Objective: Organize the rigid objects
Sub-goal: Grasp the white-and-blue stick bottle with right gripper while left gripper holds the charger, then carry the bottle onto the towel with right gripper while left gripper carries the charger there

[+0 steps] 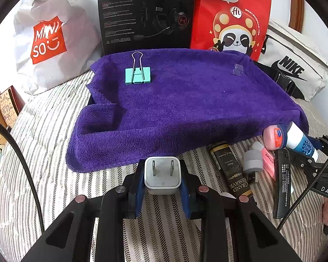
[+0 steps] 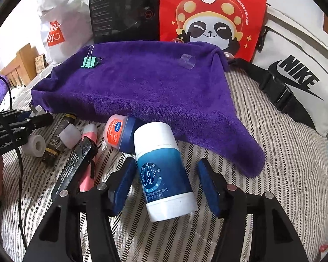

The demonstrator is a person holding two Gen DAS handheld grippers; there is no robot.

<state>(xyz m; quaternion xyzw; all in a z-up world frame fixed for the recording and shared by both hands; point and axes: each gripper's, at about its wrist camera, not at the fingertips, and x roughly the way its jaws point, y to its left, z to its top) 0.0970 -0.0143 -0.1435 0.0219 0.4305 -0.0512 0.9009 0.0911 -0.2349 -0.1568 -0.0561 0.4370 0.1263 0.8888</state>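
My left gripper (image 1: 162, 170) is shut on a white charger plug (image 1: 162, 178), its two prongs facing up, just before the near edge of the purple towel (image 1: 175, 100). A teal binder clip (image 1: 138, 75) and a small clear plastic piece (image 1: 238, 69) lie on the towel. In the right wrist view my right gripper (image 2: 166, 166) stands open around a blue-and-white bottle (image 2: 164, 170) that lies on the bedcover. A gap shows between the bottle and the right pad (image 2: 210, 187). A pink jar with a blue lid (image 2: 118, 134) touches the bottle's far end.
Left of the bottle lie a pink tube (image 2: 88, 163), a black printed bar (image 2: 76, 166), a dark bottle (image 2: 56, 139), a white cap (image 2: 68, 135) and a grey roll (image 2: 35, 145). Behind the towel stand a Miniso bag (image 1: 48, 41), a black headset box (image 1: 146, 15), a red panda bag (image 1: 231, 17) and a Nike bag (image 1: 295, 67).
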